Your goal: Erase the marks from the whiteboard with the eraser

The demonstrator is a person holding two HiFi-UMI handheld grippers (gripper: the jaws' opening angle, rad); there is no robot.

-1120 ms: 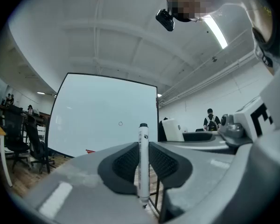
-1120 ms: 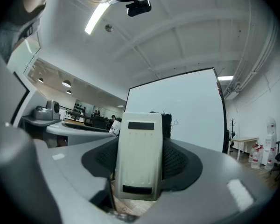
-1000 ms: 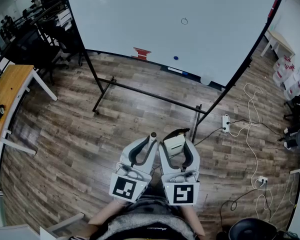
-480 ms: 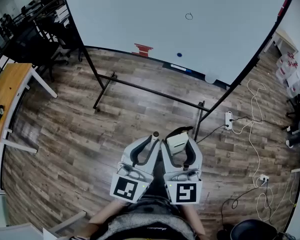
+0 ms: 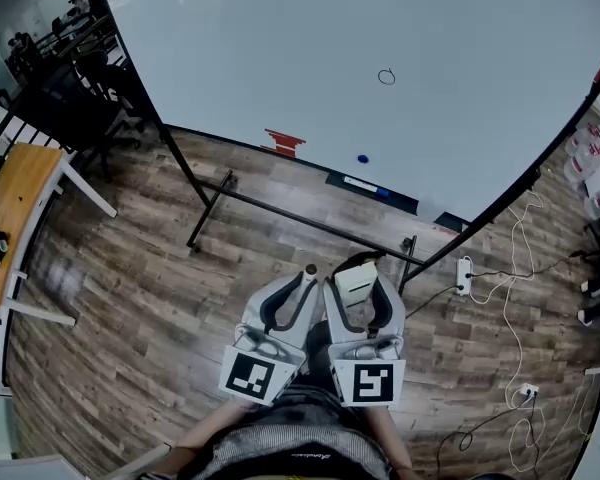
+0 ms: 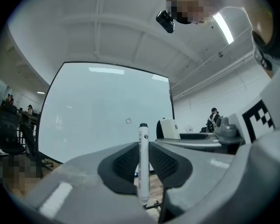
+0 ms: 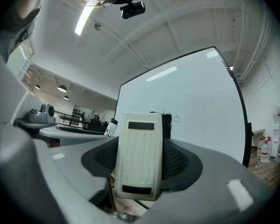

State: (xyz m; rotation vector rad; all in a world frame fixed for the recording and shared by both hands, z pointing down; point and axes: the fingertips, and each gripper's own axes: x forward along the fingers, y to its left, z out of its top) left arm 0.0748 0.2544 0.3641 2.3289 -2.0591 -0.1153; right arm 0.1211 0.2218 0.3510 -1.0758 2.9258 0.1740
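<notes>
Between the jaws of the right gripper sits the eraser, clamped tight: a cream plastic block with a ribbed back, two dark bars, and black felt peeking out behind its far corner. That felt shows only in the right gripper view; the head view gives just a pale block. Ahead of both jaws, well apart, stands the whiteboard bearing one small circle. The jaws of the left gripper pinch a white marker upright.
</notes>
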